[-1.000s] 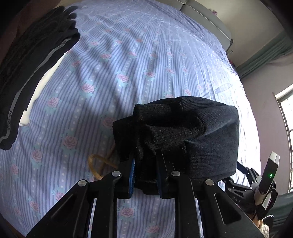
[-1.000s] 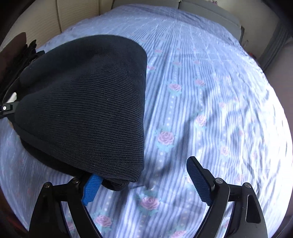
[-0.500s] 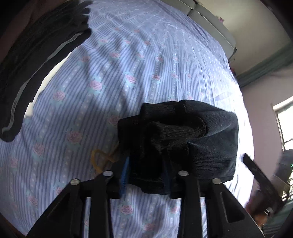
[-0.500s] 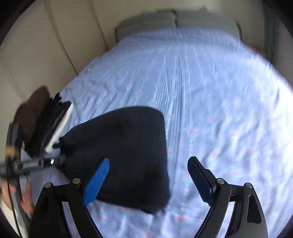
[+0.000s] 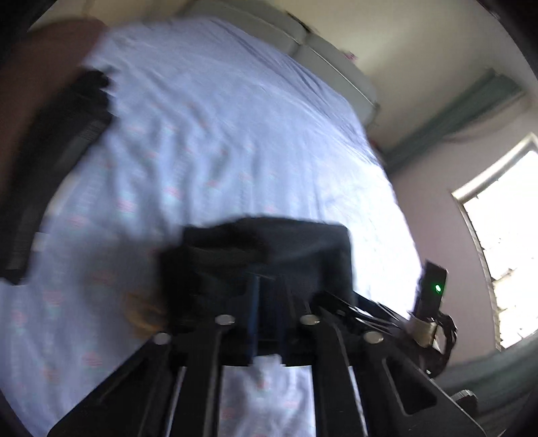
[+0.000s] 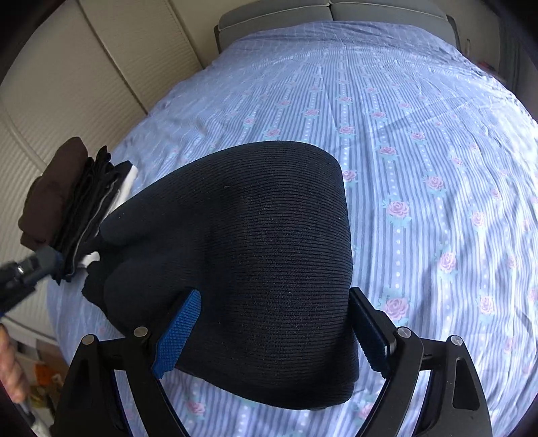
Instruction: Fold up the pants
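On the bed [image 6: 420, 141], covered by a blue striped sheet with pink roses, the black ribbed pants [image 6: 255, 262] lay folded into a thick bundle near the near-left part of the mattress. The right tool [image 6: 272, 331] had its jaws spread wide to either side of the bundle's near end, the blue pads [image 6: 176, 331] level with the cloth and gripping nothing. In the left wrist view, which was blurred, the left tool [image 5: 265, 316] had its jaws drawn close together at the near edge of the pants [image 5: 262, 259]; I could not tell whether cloth was pinched between them. A tan cord [image 5: 141, 312] showed on the sheet just left of the bundle in that view. To the far left, at the bed's edge, sat a stack of folded clothes [image 6: 80, 201], brown on the outside, then black, with a bit of white beside it. Grey cushions [image 6: 329, 13] lined the far end of the bed. A bright window [image 5: 504, 235] stood at the right in the left wrist view.
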`<state>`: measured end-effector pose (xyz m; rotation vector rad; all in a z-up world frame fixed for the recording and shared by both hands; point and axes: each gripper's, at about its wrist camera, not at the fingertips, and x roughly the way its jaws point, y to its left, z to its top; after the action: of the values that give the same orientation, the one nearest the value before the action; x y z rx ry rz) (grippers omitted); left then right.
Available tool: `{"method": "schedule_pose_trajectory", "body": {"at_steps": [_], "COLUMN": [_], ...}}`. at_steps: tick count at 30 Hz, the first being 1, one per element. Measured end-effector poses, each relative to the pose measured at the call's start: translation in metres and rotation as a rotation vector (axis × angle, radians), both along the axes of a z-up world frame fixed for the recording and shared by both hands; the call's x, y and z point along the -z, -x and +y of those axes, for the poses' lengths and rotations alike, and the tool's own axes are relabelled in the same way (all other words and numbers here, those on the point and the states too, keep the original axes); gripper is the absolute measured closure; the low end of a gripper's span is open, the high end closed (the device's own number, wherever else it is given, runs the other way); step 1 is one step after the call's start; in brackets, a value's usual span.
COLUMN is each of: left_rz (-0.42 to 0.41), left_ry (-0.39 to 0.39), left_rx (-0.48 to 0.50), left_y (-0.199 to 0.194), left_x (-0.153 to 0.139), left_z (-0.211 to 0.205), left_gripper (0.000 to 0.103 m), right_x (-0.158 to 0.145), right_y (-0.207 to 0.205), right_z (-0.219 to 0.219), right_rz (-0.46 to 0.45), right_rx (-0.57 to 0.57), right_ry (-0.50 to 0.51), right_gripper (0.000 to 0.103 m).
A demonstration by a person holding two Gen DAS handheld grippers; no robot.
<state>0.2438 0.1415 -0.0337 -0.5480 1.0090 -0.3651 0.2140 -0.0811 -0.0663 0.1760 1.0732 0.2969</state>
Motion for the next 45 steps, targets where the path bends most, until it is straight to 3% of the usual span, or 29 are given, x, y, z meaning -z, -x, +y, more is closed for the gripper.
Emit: {"method": "schedule_pose_trajectory", "body": {"at_steps": [2, 7, 13, 16, 19, 21, 23, 25, 30, 34, 40, 45], "left_rz": [0.019, -0.013, 0.076, 0.045, -0.038, -0.030, -0.008, 0.017, 0.047, 0.042, 0.102, 0.135], "left_ry": [0.016, -0.051, -0.085, -0.081, -0.086, -0.041, -0.055, -0.087, -0.033, -0.085, -0.065, 0.034], "left_rx": [0.002, -0.077, -0.170, -0.186, -0.128, -0.047, 0.000, -0.002, -0.065, -0.084, -0.112, -0.087], "left_y": [-0.010, -0.031, -0.053, -0.044, -0.028, -0.021, -0.028, -0.041, -0.062, -0.075, -0.082, -0.068], "left_x": [0.006, 0.010, 0.044, 0.027, 0.004, 0.003, 0.009, 0.019, 0.037, 0.044, 0.064, 0.050], "left_z": [-0.007, -0.005, 0.014, 0.020, 0.017, 0.004, -0.010, -0.018, -0.004, -0.006, -0.001, 0.013], "left_gripper": [0.099, 0.101, 0.101, 0.101, 0.101, 0.101, 0.101, 0.101, 0.101, 0.100, 0.099, 0.100], "right_x": [-0.002, -0.001, 0.001, 0.002, 0.002, 0.004, 0.003, 0.004, 0.004, 0.004, 0.005, 0.000], "right_y": [0.004, 0.005, 0.009, 0.009, 0.007, 0.006, 0.006, 0.006, 0.007, 0.009, 0.009, 0.011], "right_z": [-0.012, -0.015, -0.017, -0.012, -0.014, -0.013, -0.012, -0.010, -0.009, 0.000, 0.004, 0.004], "right_rz": [0.001, -0.002, -0.013, -0.018, -0.012, -0.011, -0.012, -0.013, -0.021, -0.039, -0.048, -0.061], "right_rx": [-0.001, -0.003, -0.017, -0.024, -0.023, -0.021, -0.022, -0.024, -0.034, -0.060, -0.090, -0.091], "right_ry": [-0.005, -0.001, 0.020, 0.034, 0.028, 0.025, 0.026, 0.027, 0.031, 0.069, 0.083, 0.087], "right_gripper": [0.015, 0.015, 0.015, 0.015, 0.015, 0.015, 0.015, 0.015, 0.015, 0.015, 0.014, 0.013]}}
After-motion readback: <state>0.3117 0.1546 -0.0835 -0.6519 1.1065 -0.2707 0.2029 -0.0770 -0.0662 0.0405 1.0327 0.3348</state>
